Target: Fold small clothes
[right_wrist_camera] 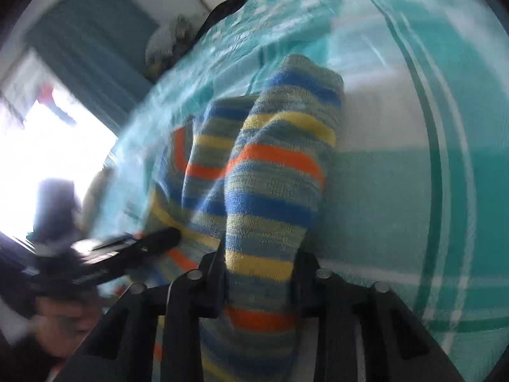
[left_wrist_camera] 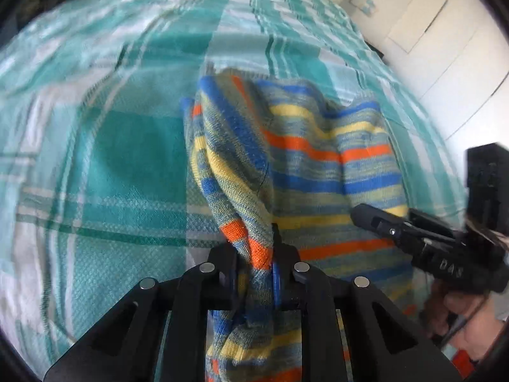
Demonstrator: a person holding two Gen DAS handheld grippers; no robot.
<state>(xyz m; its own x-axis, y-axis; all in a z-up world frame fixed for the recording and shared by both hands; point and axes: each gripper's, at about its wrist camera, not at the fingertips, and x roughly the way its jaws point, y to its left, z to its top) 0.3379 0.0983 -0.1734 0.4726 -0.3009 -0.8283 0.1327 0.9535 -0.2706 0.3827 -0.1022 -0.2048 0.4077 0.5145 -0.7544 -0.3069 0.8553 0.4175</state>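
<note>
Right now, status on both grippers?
Left gripper shut on striped garment. Right gripper shut on it too. Plaid bedspread below; nothing blocking.

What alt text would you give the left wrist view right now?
The left gripper is shut on a bunched edge of a striped knit garment in blue, yellow and orange, draped over a teal plaid bedspread. At the right, the hand-held right gripper reaches onto the same garment; white cabinet doors stand behind.
</note>
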